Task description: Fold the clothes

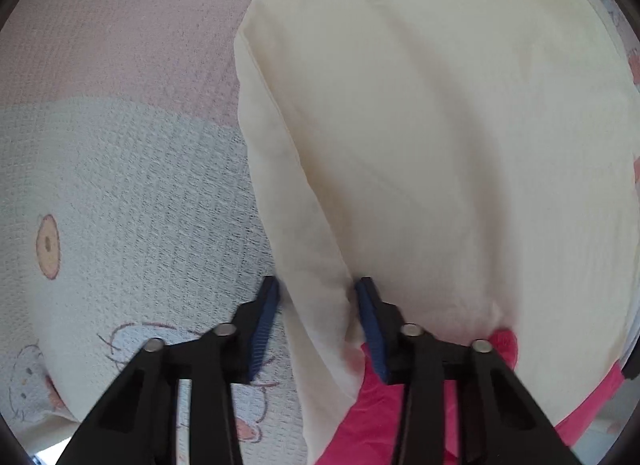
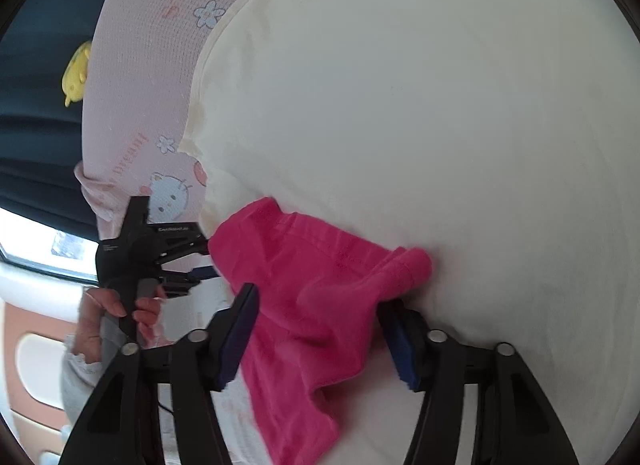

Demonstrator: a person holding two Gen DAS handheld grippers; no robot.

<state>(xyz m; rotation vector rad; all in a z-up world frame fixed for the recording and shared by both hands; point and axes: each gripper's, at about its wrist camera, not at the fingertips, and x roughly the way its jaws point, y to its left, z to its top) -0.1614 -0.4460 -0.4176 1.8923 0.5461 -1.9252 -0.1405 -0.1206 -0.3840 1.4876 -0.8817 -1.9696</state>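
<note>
I'm working in a home, in a bedroom by the look of it: under my tool lies a pink waffle-weave bedspread (image 1: 120,113) printed with cartoon cats and flowers, a yellow plush toy (image 2: 76,73) beside its edge.

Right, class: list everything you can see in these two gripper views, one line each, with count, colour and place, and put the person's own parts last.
Cream garment: one, pale cream, spread across the bed, filling most of both views.
Pink garment: one, bright pink, crumpled on the cream garment's near edge.
Bed cover: one, pink and pale blue with cartoon cats, flowers and lettering, under the clothes.
Yellow toy: one, yellow, beyond the cover's far edge against something dark.
Left gripper: one, black with blue pads, a fold of the cream garment's edge between its fingers.
Right gripper: one, black with blue pads, the pink garment between its fingers.
Hand: one, grasping the left gripper's handle.
Sleeve: one, light grey, at that wrist.
</note>
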